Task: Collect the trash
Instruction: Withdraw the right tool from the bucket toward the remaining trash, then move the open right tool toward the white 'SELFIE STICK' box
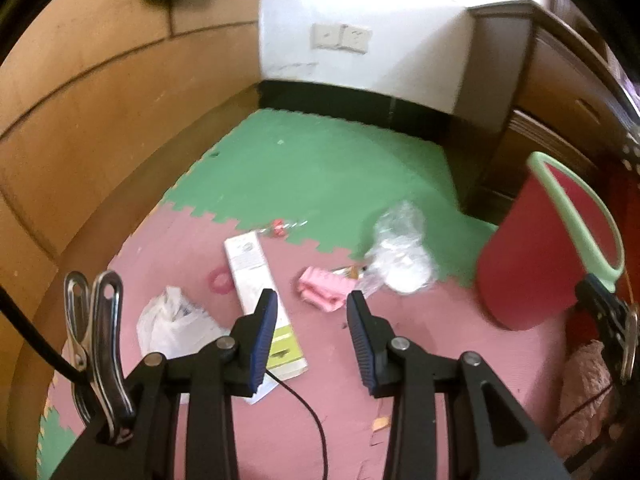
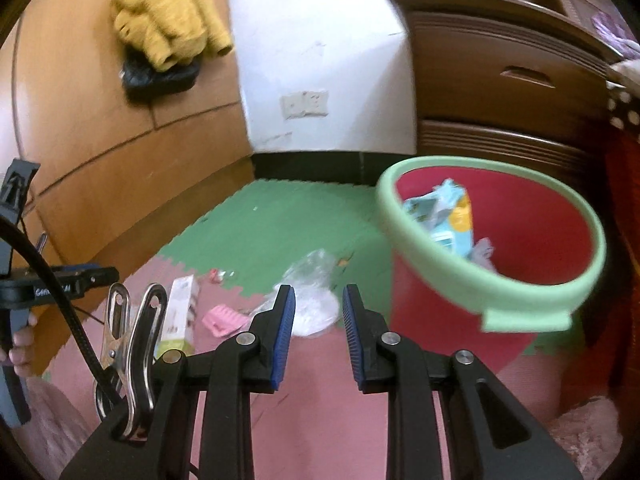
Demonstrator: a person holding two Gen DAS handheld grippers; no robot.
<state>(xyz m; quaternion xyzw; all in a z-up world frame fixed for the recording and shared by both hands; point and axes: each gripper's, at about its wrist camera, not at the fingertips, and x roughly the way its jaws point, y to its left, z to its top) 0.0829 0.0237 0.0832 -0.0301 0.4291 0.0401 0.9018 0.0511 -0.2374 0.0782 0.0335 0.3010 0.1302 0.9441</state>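
1. At the bottom centre of the left wrist view, the left gripper (image 1: 312, 298) hangs over pink floor mat (image 1: 420, 360) with its blue-padded jaws parted and nothing between them.
2. Just above its left pad lies a long white carton (image 1: 256, 272), running from mid-frame down toward the lower centre, its lime-green end nearest the camera.
3. Left of the carton sits a crumpled white plastic bag (image 1: 172, 320); a pink ring (image 1: 220, 282) lies between the two.
4. Right of the carton, a pink ridged item (image 1: 324, 286) rests on the pink mat, and a crumpled clear wrapper (image 1: 400, 256) lies just beside it, straddling the seam with the green mat (image 1: 320, 168).
5. A small red scrap (image 1: 279, 228) sits at the seam above the carton; its nature is perhaps a sweet wrapper, too blurred to say.
6. On the right edge stands a red bin (image 1: 528, 264) with a pale green rim, tilted as the lens renders it.
7. Low in the right wrist view, the right gripper (image 2: 319, 292) also stands with jaws apart and empty, pointing at the clear wrapper (image 2: 312, 300).
8. The bin (image 2: 460, 340) fills the right half there, already holding a light blue carton (image 2: 440, 216) and other scraps.
9. At the left edge of that frame the other gripper is seen, with a person's fingers (image 2: 20, 344) on its handle.
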